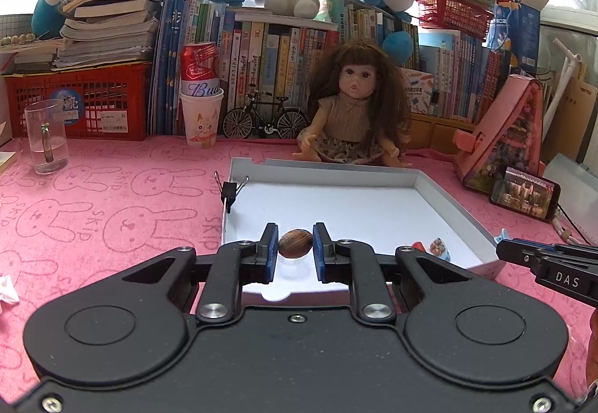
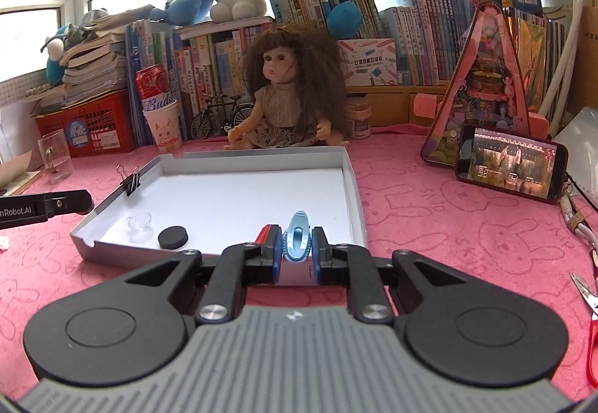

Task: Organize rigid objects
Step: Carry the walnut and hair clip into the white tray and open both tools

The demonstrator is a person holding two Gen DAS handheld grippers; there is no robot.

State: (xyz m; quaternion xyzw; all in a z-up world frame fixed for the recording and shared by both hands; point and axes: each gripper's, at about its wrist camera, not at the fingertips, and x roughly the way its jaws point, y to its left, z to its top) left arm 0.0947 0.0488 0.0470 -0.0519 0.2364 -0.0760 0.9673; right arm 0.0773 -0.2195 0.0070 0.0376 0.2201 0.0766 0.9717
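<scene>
- The left gripper (image 1: pixel 295 244) is clenching a small brown oval nut (image 1: pixel 295 243) between its blue pads, holding it just above the near edge of the white tray (image 1: pixel 325 172).
- The right gripper (image 2: pixel 295 243) is gripping a light blue clip-like object (image 2: pixel 296 238), its pointed end aiming away toward the far side, over the near right part of the white tray (image 2: pixel 258 156).
- In the right wrist view, a black disc (image 2: pixel 173 237) and a small clear glass dish (image 2: pixel 139 225) are lying just beside each other in the tray's near left corner.
- A red item (image 2: pixel 264 233) is peeking out just left of the right gripper's left finger; what it is I cannot tell.
- In the left wrist view, a small wrapped item (image 1: pixel 438 247) is lying inside the tray at its near right.
- A black binder clip (image 1: pixel 228 191) is sitting clamped on the tray's left wall.
- The tray is resting on a pink bunny-print cloth (image 1: pixel 112 196), with a doll (image 1: pixel 353 106) sitting just beyond its far wall.
- A glass mug (image 1: pixel 46 136) is standing far left on the cloth, well apart from the tray.
- A phone (image 2: pixel 510 163) is leaning to the right of the tray, its screen lit.
- Red-handled scissors (image 2: pixel 592 323) are lying at the right edge of the cloth.
- Books and plush toys are lining the far side under the window.
</scene>
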